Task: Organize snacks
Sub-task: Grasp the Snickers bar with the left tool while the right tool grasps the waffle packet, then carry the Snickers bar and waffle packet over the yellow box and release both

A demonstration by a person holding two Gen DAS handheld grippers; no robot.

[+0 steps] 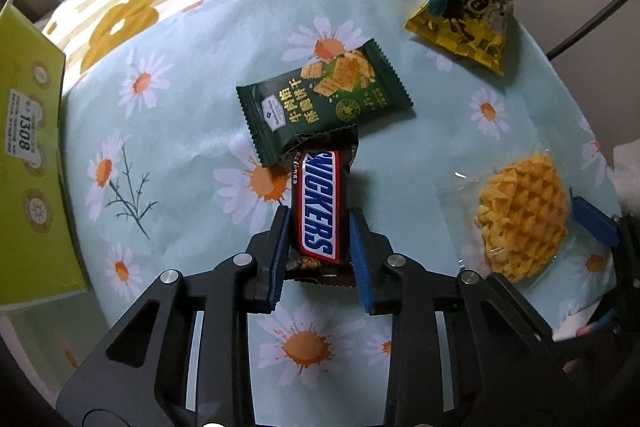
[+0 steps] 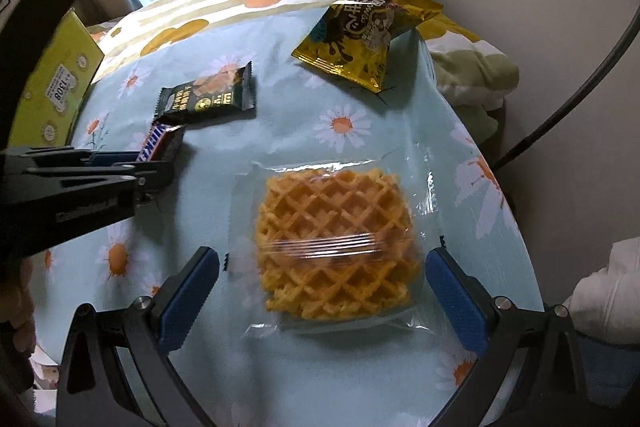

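Left wrist view: left gripper clenched on the Snickers bar, blue pads pressing its two long sides near the close end. Long axis of the bar running straight ahead along the fingers, far end tucked under or against the near edge of the green cracker packet; which of the two, hard to tell. Relative to the Snickers bar: yellow-green box well off to the left at the edge of the daisy cloth, gold pouch far beyond and to the right, wrapped waffle near on the right.

Right wrist view: right gripper released, jaws spread wide on either side of the waffle, pads apart from the wrapper, not yet gripping. Waffle lying flat on the cloth, right of the Snickers bar, squarely between the right-hand fingers.

Judged next: a lift of the bar clear of the green packet, then a carry leftward toward the box, likely the place for sorting; left hand by far the nearer to it.
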